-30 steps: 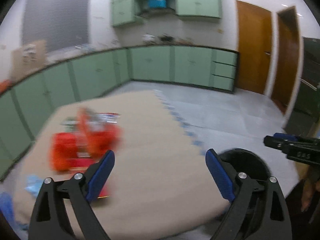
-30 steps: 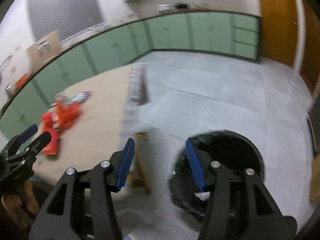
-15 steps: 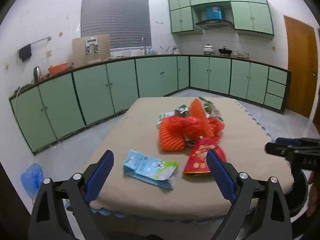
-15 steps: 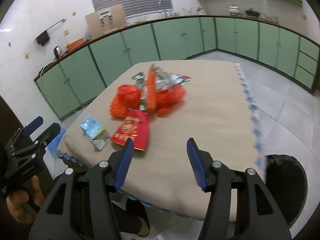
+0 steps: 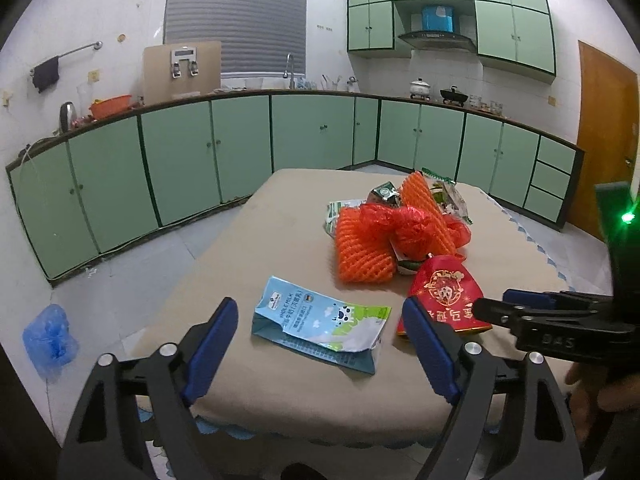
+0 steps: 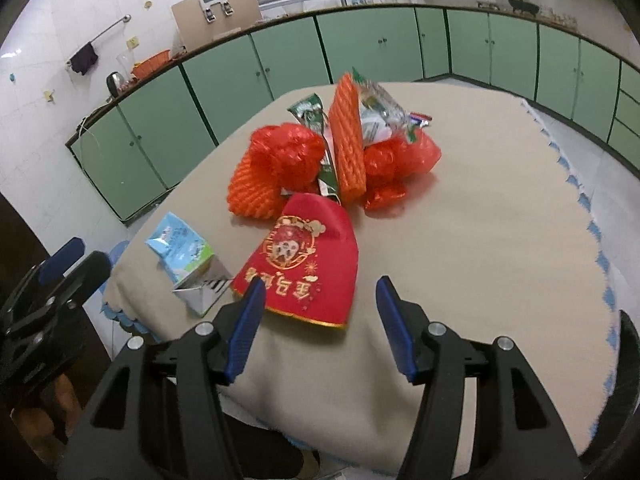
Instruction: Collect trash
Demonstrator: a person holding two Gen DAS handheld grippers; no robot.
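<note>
A table with a beige cloth stands in the middle. Behind the table, green cabinets run along the wall. Above the cabinets are a grey shutter and a range hood. Right of the cabinets is a brown door.

Brightness: moderate, even indoor light in both views.
Shadows: soft, short shadows beside the trash on the table.
Glare: a green lamp flares at the left view's right edge.
Distortion: strong fisheye; the counter line bows, dark vignette fills the corners.
Focus: sharp in both views.
</note>
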